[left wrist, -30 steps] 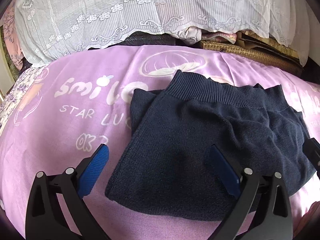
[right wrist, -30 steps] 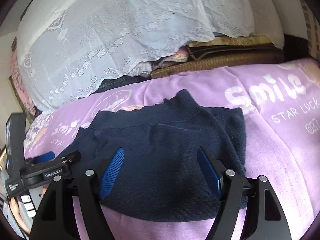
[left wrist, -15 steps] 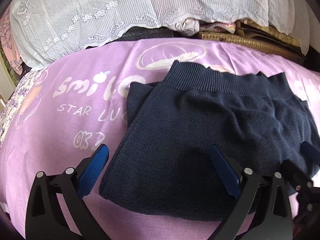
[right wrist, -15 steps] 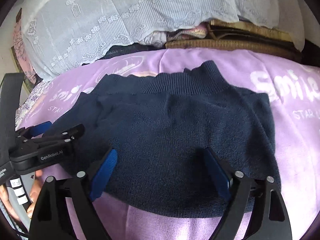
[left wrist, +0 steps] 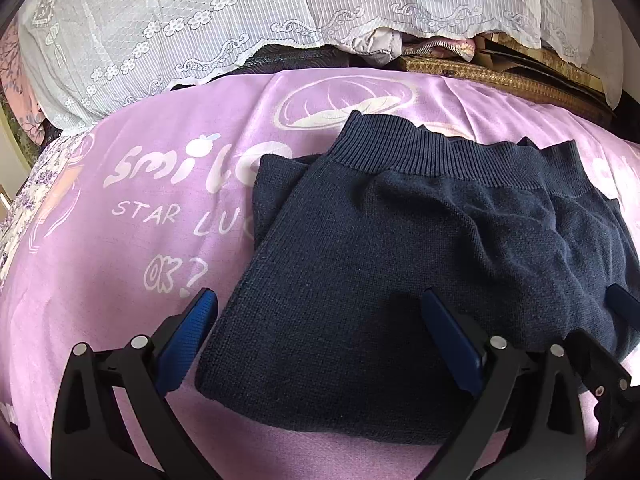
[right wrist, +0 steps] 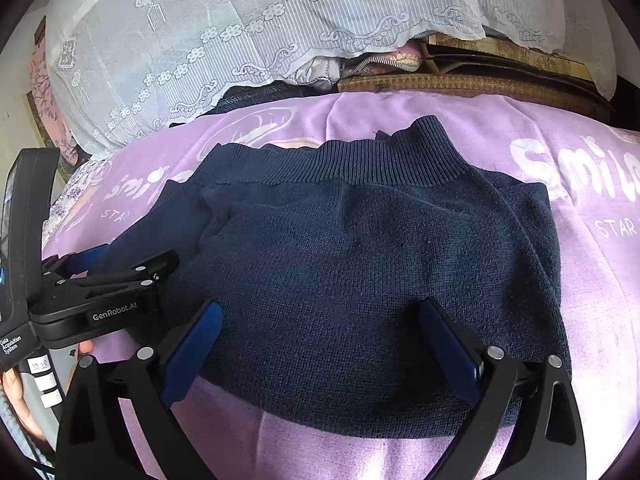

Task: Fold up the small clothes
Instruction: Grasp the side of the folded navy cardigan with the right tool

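A folded dark navy knit garment (left wrist: 400, 264) lies flat on the purple printed sheet (left wrist: 120, 264), ribbed band at its far edge. My left gripper (left wrist: 320, 312) hovers open over its near left corner, one finger above the sheet and the other above the knit. In the right wrist view the garment (right wrist: 360, 256) fills the middle. My right gripper (right wrist: 320, 308) hangs over its near edge, its jaws opening wide, the pads pressing on nothing. The left gripper (right wrist: 132, 264) also shows there, at the garment's left edge.
A white lace cloth (left wrist: 240, 20) drapes over a pile along the back. Woven brown mats (right wrist: 480, 84) stick out beneath it at the back right. A person's hand (right wrist: 16, 396) holds the left gripper's handle at the lower left. The sheet extends on both sides.
The right gripper's jaws have spread wider, and it has swung to face the garment squarely. Its finger has come further into the left wrist view at the right edge. The left gripper stayed put.
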`<state>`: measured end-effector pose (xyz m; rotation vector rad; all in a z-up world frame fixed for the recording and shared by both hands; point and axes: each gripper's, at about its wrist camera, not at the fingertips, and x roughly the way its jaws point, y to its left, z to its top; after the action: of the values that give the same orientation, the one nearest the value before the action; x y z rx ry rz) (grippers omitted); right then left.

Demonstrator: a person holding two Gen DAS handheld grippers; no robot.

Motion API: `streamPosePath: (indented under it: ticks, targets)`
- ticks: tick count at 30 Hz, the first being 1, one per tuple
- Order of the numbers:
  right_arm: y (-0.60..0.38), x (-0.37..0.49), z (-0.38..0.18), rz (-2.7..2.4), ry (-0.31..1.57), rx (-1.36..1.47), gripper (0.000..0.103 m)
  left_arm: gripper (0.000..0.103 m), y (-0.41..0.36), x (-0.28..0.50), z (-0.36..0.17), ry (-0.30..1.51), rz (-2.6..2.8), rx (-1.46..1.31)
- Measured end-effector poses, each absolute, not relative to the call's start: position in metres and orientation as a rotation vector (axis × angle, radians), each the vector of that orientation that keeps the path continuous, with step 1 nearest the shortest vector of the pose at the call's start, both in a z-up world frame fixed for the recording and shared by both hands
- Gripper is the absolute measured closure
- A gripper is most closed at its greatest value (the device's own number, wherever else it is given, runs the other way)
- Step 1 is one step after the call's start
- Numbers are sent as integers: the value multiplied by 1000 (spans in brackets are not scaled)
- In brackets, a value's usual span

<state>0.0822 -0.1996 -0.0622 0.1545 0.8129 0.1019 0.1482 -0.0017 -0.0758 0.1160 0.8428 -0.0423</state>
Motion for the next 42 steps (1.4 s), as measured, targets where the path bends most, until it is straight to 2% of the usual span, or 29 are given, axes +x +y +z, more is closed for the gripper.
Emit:
streamPosePath:
  ticks: [7, 12, 20, 26, 29, 34, 39, 42]
  targets:
    - [-208, 79, -61, 133, 794, 211, 3, 5, 4, 132, -54, 785, -210, -8]
    - [-234, 56, -51, 79, 694, 348, 3, 4, -17, 144, -76, 885, -169, 118]
    - [-283, 4, -52, 49, 595, 633, 3, 5, -15, 131, -63, 859, -176, 73]
    - [-294, -24, -62, 47, 611, 726, 3, 5, -43, 110, -55, 824, -234, 119]
    - [-295, -20, -66, 26, 624, 741, 3, 4, -59, 115, -73, 850, -190, 223]
    - [-303, -2, -73, -23, 638, 788, 3, 4, -45, 121, -65, 883, -215, 125]
    - [-310, 29, -74, -166, 634, 880, 3, 4, -34, 130, -34, 821, -198, -6]
    - [-306, 46, -76, -250, 616, 896, 3, 4, -44, 145, -39, 841, -197, 6]
